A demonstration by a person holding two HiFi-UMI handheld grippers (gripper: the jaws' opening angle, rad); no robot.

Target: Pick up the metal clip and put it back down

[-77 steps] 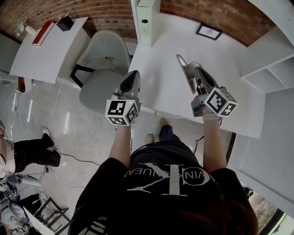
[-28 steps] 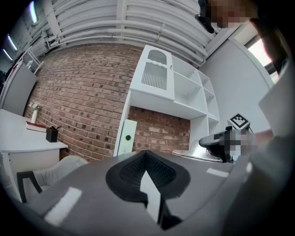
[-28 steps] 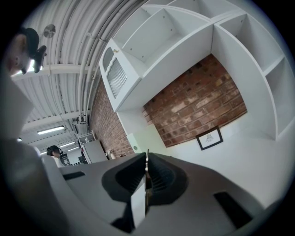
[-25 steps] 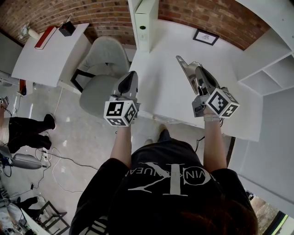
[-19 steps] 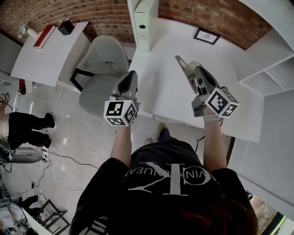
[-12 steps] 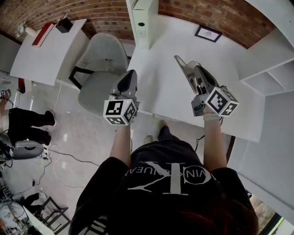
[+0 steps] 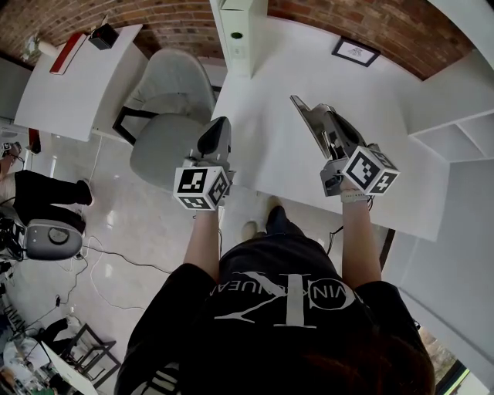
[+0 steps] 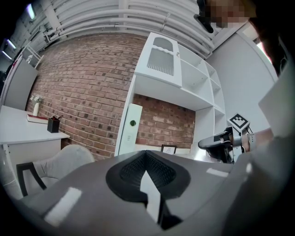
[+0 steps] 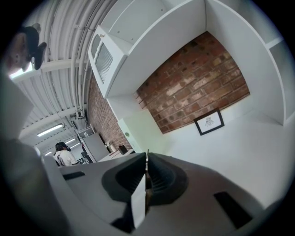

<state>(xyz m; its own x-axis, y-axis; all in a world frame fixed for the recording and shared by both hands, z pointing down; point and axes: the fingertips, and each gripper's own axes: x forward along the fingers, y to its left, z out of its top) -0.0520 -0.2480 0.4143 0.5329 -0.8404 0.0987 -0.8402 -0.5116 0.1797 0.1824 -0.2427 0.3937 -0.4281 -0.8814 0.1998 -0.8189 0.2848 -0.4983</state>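
Metal clip (image 7: 302,109) in R gripper (image 7: 327,117), near-level

This is an office or studio workspace. A long white bench (image 7: 270,146) runs up to an exposed brick wall (image 7: 170,15), and a grey office chair (image 7: 166,100) stands beside it. A second white desk (image 7: 54,92) carries a red book (image 7: 68,52) and a black pen pot (image 7: 103,36). A white lever-arch file (image 7: 235,35) stands on the bench, a framed picture (image 7: 356,52) lies further along it, and white shelving (image 7: 463,116) rises at its side. Cables (image 7: 108,262) trail over the glossy floor (image 7: 139,224), white pipes (image 8: 138,18) cross the ceiling, and another person (image 9: 64,157) stands in the background
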